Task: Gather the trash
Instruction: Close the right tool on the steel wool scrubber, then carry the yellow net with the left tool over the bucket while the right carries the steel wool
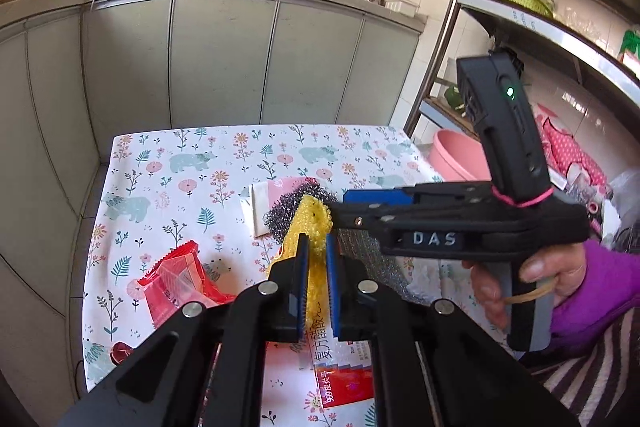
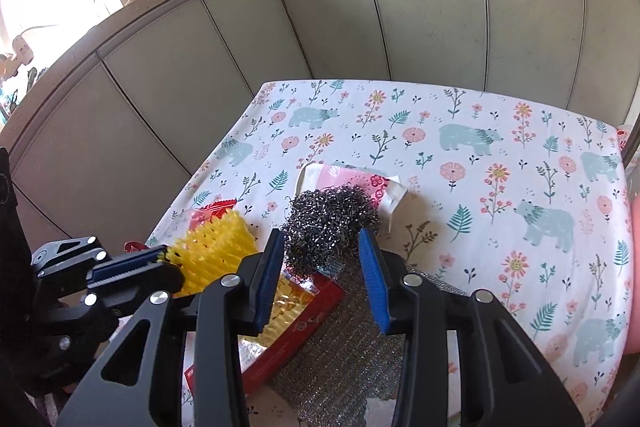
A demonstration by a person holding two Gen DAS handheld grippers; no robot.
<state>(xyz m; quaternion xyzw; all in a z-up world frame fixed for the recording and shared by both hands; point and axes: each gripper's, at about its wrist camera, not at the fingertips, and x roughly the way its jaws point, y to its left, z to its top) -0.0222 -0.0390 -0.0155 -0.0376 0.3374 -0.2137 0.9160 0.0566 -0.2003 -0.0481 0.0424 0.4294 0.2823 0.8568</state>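
Observation:
My left gripper (image 1: 317,281) is shut on a yellow foam net sleeve (image 1: 314,227), held above the floral table; the sleeve also shows in the right wrist view (image 2: 214,253). My right gripper (image 2: 320,277) is open, its blue pads on either side of a dark steel wool ball (image 2: 326,225), not squeezing it. The ball also shows in the left wrist view (image 1: 280,215). Under it lie a silver mesh cloth (image 2: 340,359), a red medicine box (image 2: 296,323) and a pink-white wrapper (image 2: 344,179). A red plastic wrapper (image 1: 176,281) lies at the left.
The table with a floral cloth (image 2: 500,187) stands against grey cabinets (image 1: 224,59). A pink basin (image 1: 456,155) and a metal shelf rack (image 1: 560,27) are on the right. A person's hand in a purple sleeve (image 1: 600,279) holds the right gripper.

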